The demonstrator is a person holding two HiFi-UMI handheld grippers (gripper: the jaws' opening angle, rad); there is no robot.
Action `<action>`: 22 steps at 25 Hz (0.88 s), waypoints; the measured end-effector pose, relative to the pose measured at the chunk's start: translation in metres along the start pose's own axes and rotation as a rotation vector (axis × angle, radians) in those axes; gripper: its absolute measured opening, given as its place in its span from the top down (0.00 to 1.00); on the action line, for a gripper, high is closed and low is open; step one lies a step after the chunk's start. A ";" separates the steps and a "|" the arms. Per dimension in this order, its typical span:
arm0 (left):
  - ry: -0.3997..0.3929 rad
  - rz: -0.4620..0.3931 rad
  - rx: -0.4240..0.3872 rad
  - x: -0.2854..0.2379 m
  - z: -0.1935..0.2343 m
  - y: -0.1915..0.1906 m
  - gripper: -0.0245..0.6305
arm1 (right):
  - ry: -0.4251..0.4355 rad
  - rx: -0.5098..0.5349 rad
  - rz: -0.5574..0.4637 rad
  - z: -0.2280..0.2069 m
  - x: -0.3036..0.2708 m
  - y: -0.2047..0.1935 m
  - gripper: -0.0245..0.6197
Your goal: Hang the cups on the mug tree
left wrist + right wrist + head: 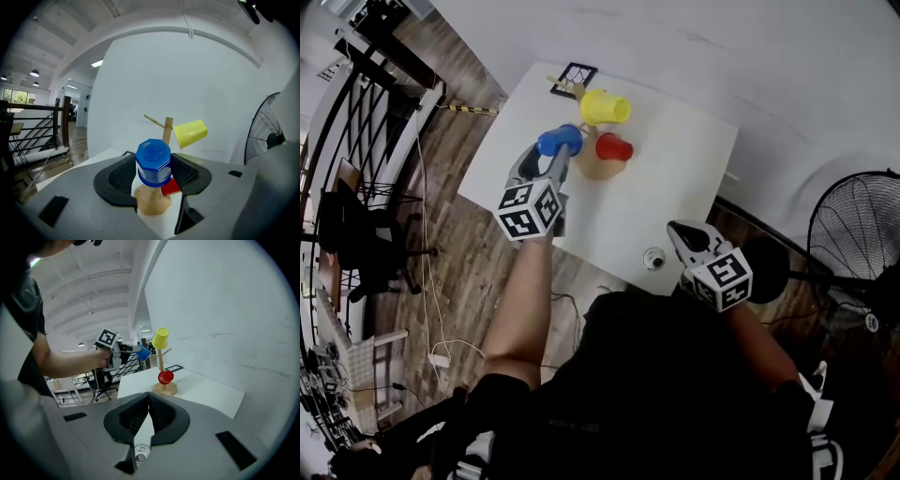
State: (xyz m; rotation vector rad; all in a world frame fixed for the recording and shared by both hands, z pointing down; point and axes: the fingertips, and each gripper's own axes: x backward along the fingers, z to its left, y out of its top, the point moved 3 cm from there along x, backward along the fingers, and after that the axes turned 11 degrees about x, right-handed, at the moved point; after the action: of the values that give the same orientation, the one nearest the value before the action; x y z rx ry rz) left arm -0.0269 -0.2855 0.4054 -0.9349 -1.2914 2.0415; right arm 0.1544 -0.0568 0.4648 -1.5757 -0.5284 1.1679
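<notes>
Left tongs (pixel 548 164): gripping blue cup (pixel 153 161) | right tongs (pixel 149 416): closed, empty | you: steer the cup's mouth squarely over bare peg (pixel 153 120) of mug tree (pixel 167 130).

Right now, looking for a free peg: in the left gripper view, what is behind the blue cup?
The mug tree: post top, one bare peg, the yellow cup, part of the red cup, the base. The blue cup hides the lower post.

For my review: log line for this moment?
left gripper: holding blue cup | right gripper: shut, empty | mug tree: yellow cup, red cup hung
</notes>
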 end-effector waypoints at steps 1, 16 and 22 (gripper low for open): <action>0.004 0.013 -0.010 -0.005 -0.001 -0.003 0.59 | -0.006 -0.002 0.000 -0.002 0.003 -0.001 0.95; 0.025 0.112 -0.036 -0.032 -0.015 -0.023 0.56 | -0.059 -0.042 -0.003 -0.020 0.027 -0.013 0.95; 0.019 0.116 -0.042 -0.024 -0.016 -0.027 0.56 | -0.038 -0.031 -0.010 -0.013 0.023 -0.011 0.95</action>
State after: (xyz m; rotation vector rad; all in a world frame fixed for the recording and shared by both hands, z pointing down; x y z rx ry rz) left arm 0.0028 -0.2843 0.4317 -1.0683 -1.3027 2.0943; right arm 0.1784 -0.0406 0.4650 -1.5780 -0.5818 1.1894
